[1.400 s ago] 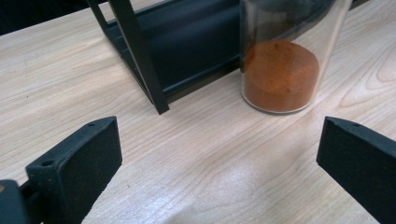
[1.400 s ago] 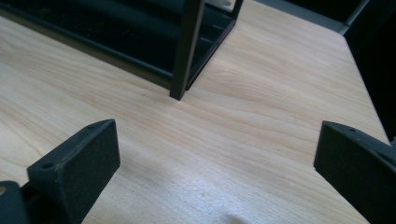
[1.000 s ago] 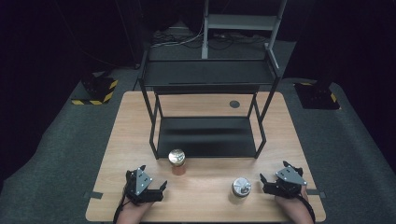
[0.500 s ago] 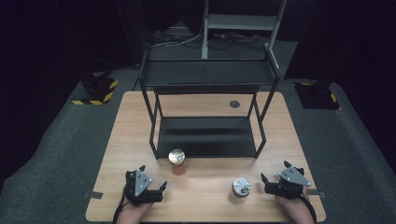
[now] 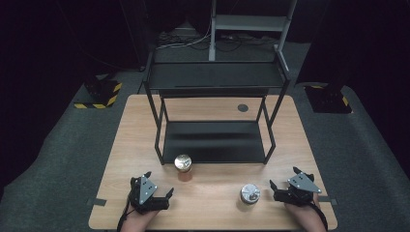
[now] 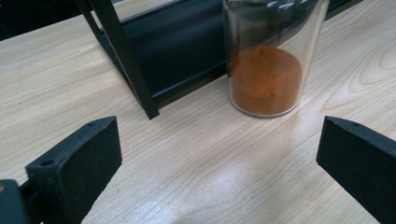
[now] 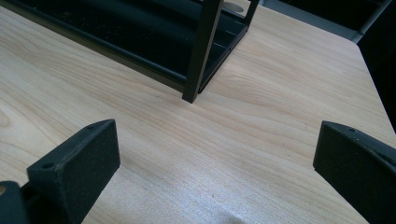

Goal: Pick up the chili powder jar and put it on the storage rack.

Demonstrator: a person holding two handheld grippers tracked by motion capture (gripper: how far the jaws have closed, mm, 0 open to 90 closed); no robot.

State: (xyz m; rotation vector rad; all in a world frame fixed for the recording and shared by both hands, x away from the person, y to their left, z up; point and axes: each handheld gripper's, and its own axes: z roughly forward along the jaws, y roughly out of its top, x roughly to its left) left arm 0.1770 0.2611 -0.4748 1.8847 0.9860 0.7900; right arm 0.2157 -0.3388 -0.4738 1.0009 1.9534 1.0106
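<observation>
Both grippers rest on worktop (image 5: 212,212), fingers released, empty. Left gripper (image 5: 151,193) near spice jar (image 5: 183,164); right gripper (image 5: 290,189) beside second jar (image 5: 250,193).

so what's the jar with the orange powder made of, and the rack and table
The jar looks like clear glass, possibly hard plastic: the orange powder shows through its wall, which carries bright reflections. In the high view its lid looks like shiny metal. The rack seems to be metal painted matt black, with thin square legs. The table looks like pale wood or wood laminate, with visible grain.
</observation>
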